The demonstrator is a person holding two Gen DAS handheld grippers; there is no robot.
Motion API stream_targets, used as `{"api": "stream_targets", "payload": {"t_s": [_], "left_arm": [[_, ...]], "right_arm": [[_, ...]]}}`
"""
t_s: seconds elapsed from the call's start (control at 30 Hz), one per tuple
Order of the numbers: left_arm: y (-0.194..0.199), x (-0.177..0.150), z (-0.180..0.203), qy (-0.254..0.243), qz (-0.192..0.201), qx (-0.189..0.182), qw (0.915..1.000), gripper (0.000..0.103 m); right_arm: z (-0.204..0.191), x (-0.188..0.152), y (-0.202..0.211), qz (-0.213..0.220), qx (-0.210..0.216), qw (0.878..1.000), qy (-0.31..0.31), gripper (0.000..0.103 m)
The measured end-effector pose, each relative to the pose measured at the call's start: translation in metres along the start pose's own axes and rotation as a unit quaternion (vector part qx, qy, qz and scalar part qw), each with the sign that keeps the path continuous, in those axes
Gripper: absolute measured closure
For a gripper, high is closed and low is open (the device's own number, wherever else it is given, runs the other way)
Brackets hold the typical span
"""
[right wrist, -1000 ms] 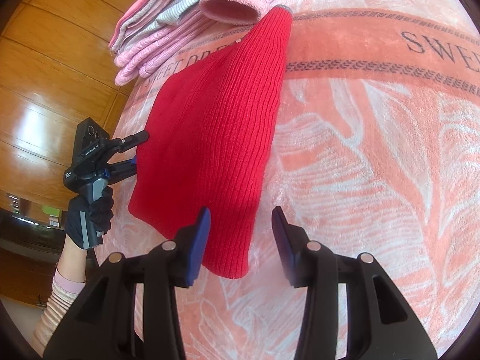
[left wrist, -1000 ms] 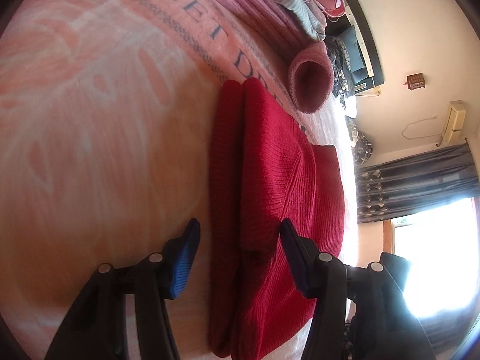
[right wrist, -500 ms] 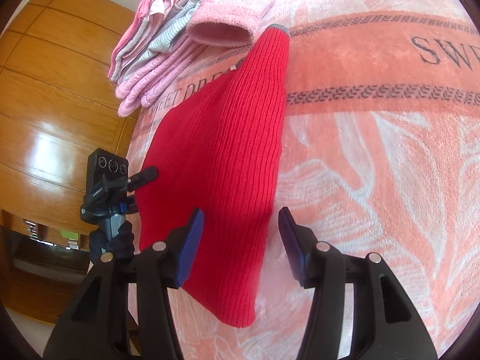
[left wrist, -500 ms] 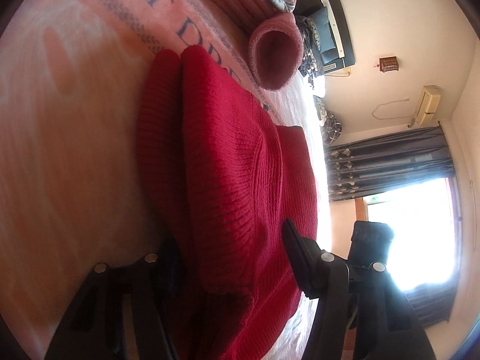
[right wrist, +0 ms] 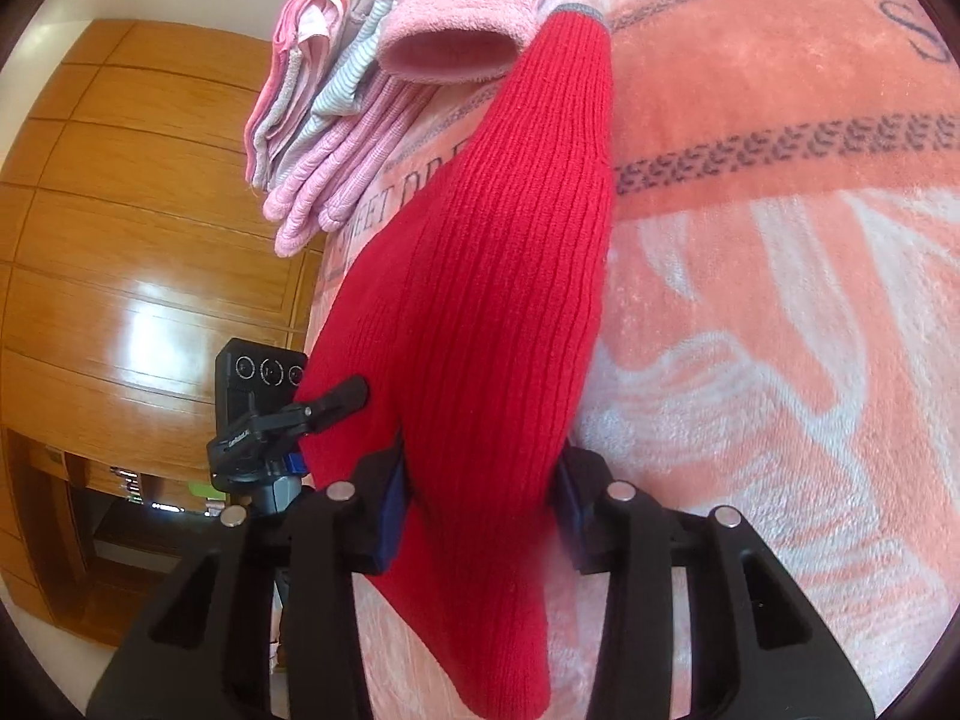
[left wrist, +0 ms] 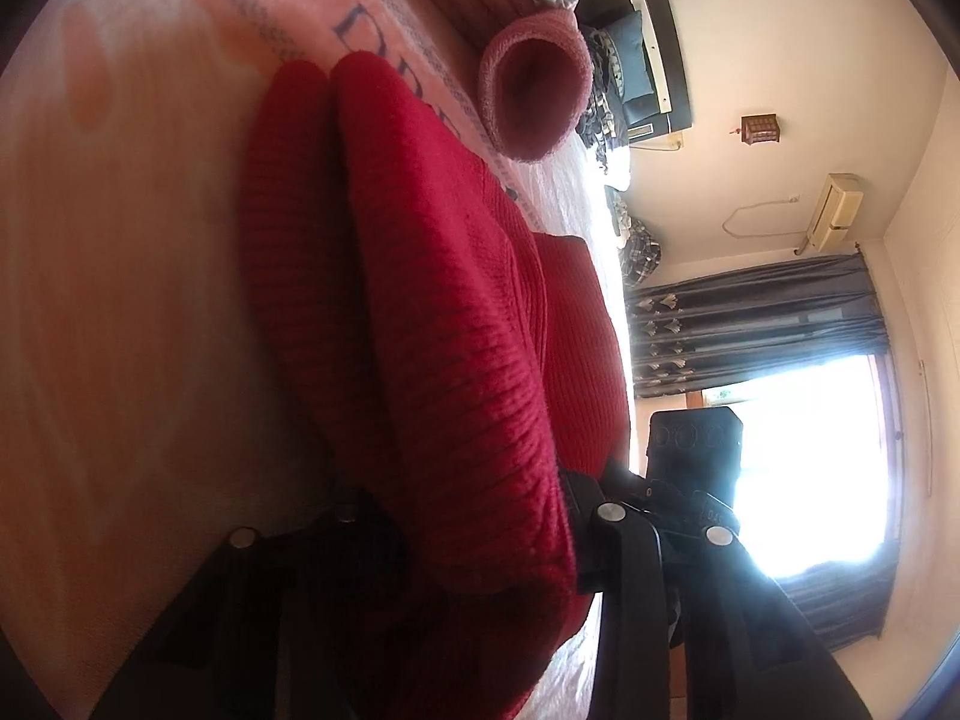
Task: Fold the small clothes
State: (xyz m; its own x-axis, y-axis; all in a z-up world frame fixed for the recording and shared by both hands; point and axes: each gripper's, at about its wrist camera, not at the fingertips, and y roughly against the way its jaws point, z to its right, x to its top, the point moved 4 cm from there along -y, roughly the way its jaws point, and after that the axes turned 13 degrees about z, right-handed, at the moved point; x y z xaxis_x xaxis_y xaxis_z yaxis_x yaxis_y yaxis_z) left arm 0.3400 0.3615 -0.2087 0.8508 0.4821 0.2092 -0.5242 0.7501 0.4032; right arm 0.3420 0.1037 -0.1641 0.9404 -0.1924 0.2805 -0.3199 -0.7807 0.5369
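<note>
A red ribbed knit garment lies folded lengthwise on the peach blanket. In the left wrist view its near end fills the gap of my left gripper, which is shut on the thick fabric; the left finger is mostly hidden behind it. In the right wrist view the same garment runs between the pads of my right gripper, which pinches its other near corner, and a tail hangs toward the camera. My left gripper also shows there, clamped on the garment's left edge.
A stack of folded pink and striped clothes and a pink fleece cuff lie at the far end of the garment. The blanket spreads to the right. Wooden wardrobe doors stand past the bed's left edge; a bright window with curtains is opposite.
Both grippers moved forward onto the near end of the red garment, and their fingers narrowed onto the fabric. They stood open before, just short of it.
</note>
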Motion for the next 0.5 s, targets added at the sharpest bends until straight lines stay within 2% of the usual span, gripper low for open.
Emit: {"api": "stream_targets", "payload": {"t_s": [0.13, 0.27, 0.4, 0.5], "left_arm": [[-0.005, -0.011, 0.019, 0.007, 0.002, -0.021, 0.9997, 0.07], [-0.028, -0.039, 0.058, 0.001, -0.017, -0.037, 0.9992, 0.07], [-0.06, -0.082, 0.097, 0.017, -0.046, -0.047, 0.9977, 0.07], [-0.086, -0.116, 0.116, 0.015, -0.07, -0.039, 0.9967, 0.07]], "right_arm": [[-0.018, -0.002, 0.026, 0.0, 0.0, 1.0, 0.022, 0.067], [-0.02, -0.009, 0.08, 0.002, -0.014, 0.999, 0.038, 0.067], [-0.002, -0.025, 0.15, 0.015, -0.02, 0.999, 0.026, 0.067], [0.022, -0.043, 0.19, 0.026, -0.029, 0.999, 0.003, 0.067]]}}
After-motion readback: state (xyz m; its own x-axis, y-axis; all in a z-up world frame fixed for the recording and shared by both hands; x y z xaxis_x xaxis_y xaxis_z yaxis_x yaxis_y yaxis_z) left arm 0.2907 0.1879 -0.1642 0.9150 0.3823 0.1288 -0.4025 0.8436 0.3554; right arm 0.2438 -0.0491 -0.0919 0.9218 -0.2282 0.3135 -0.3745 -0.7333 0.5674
